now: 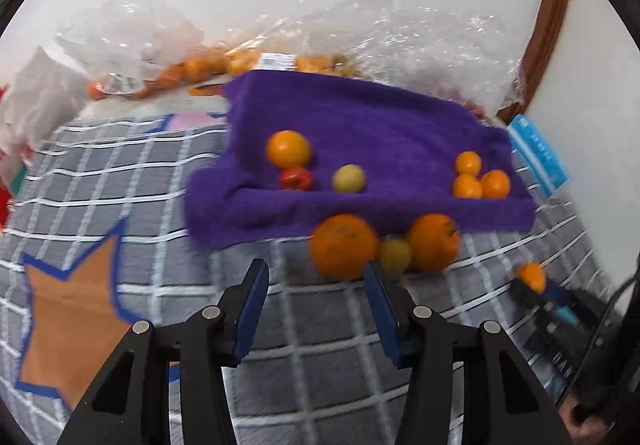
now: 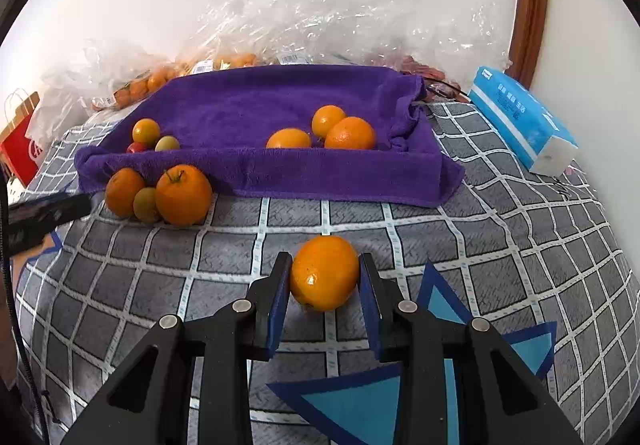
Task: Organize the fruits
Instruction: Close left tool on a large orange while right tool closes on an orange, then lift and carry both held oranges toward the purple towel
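1 orange (image 2: 324, 272) is clamped between the blue pads of the right gripper (image 2: 325, 277), just above the grey checked cloth (image 2: 500, 245). The left gripper (image 1: 316, 305) is seen with its jaws apart and nothing between them. On the purple towel (image 2: 248, 101), 6 fruits are counted: 3 oranges (image 2: 349, 133) grouped at the right, and at the left 1 small orange (image 2: 145, 131), 1 red fruit (image 1: 295, 178) and 1 yellow-green fruit (image 1: 349, 178). Just in front of the towel, 3 more lie touching on the cloth: 2 large oranges (image 2: 183, 194) with 1 greenish fruit (image 2: 146, 204) between them. 1 blue tissue pack (image 2: 520, 121) lies to the right, and clear bags of fruit (image 2: 160, 79) are piled behind.
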`<action>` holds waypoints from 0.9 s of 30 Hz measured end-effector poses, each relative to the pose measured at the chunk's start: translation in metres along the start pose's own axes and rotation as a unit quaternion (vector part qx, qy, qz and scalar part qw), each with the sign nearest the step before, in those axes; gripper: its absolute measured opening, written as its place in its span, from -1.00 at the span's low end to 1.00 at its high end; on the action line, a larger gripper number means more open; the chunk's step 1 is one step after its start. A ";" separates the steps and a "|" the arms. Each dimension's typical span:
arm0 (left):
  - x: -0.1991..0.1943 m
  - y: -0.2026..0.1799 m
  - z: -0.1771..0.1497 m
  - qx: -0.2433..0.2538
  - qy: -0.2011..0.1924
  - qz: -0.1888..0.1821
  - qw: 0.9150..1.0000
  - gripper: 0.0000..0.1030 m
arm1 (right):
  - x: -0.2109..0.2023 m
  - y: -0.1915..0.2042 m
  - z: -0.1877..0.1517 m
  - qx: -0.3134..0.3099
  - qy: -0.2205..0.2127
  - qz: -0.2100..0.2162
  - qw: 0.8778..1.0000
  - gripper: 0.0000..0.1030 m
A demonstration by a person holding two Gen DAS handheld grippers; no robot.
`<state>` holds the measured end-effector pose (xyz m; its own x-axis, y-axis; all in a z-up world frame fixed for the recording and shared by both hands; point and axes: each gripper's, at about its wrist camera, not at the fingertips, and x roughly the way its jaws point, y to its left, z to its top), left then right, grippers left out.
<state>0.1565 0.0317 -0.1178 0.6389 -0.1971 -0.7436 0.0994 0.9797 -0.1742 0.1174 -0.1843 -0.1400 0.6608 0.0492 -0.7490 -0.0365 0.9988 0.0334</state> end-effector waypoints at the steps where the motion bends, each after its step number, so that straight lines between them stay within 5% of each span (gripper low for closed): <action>1: 0.001 -0.002 0.002 -0.001 -0.004 -0.005 1.000 -0.08 | -0.001 -0.001 0.001 0.002 -0.003 0.000 1.000 -0.36; 11: 0.027 -0.004 0.002 -0.020 0.003 -0.015 1.000 -0.08 | 0.000 -0.001 0.000 0.004 0.002 0.012 1.000 -0.36; 14: 0.026 -0.004 0.000 -0.018 -0.004 -0.026 0.999 -0.23 | 0.000 0.001 -0.001 0.001 0.001 0.013 1.000 -0.36; 27: 0.014 0.003 -0.001 -0.040 -0.021 0.010 0.999 -0.24 | -0.006 -0.008 -0.003 0.025 -0.013 0.034 0.999 -0.36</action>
<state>0.1653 0.0321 -0.1297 0.6713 -0.1737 -0.7206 0.0260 0.9771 -0.2113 0.1118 -0.1931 -0.1374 0.6771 0.1169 -0.7265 -0.0459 0.9921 0.1169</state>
